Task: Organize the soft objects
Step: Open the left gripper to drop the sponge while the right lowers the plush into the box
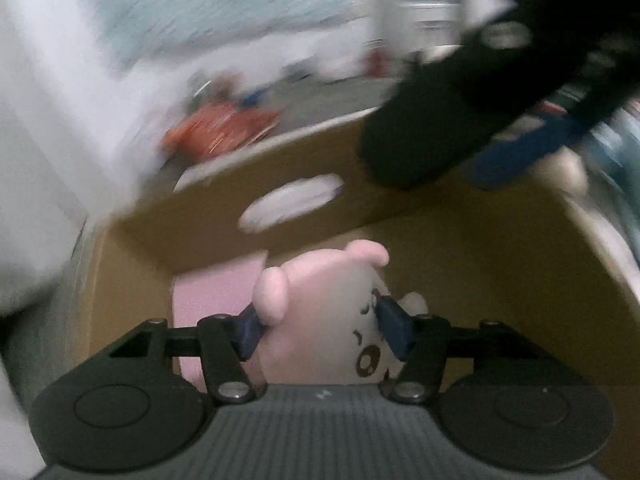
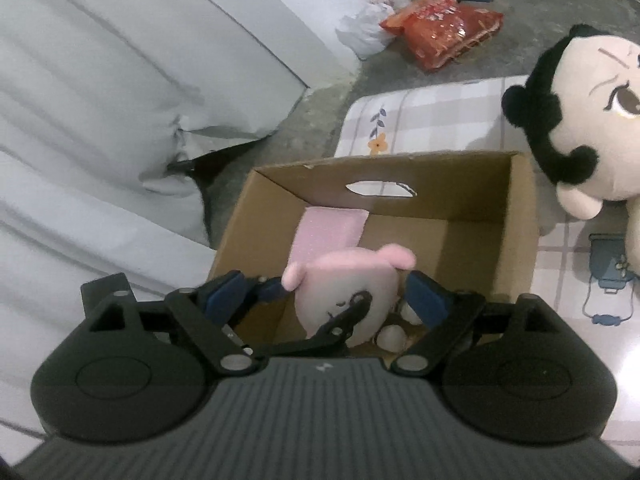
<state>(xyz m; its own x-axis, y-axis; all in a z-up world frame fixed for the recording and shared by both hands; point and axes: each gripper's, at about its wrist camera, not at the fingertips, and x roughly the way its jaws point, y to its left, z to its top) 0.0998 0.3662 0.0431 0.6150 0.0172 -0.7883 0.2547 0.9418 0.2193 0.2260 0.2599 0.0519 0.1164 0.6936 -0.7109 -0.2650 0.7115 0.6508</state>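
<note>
Pinched between the left gripper's (image 1: 318, 326) blue pads, the pink plush (image 1: 320, 320) hangs over the open box (image 2: 520, 216), above a pink sheet (image 2: 328, 228) on its floor. Above the box too, the right gripper (image 2: 324, 296) is spread wide and empty, the plush beyond its fingers. Right of the box sits a black-haired doll (image 2: 580, 120).

The plush toy (image 2: 344, 296) hangs inside the cardboard box (image 2: 520, 216), with a foam sheet (image 2: 328, 228) lying on the box floor behind it. The box sits on a mat (image 2: 432, 116) (big doll (image 2: 592, 120) to its right). A snack bag (image 2: 444, 28) lies on the floor beyond the mat.
</note>
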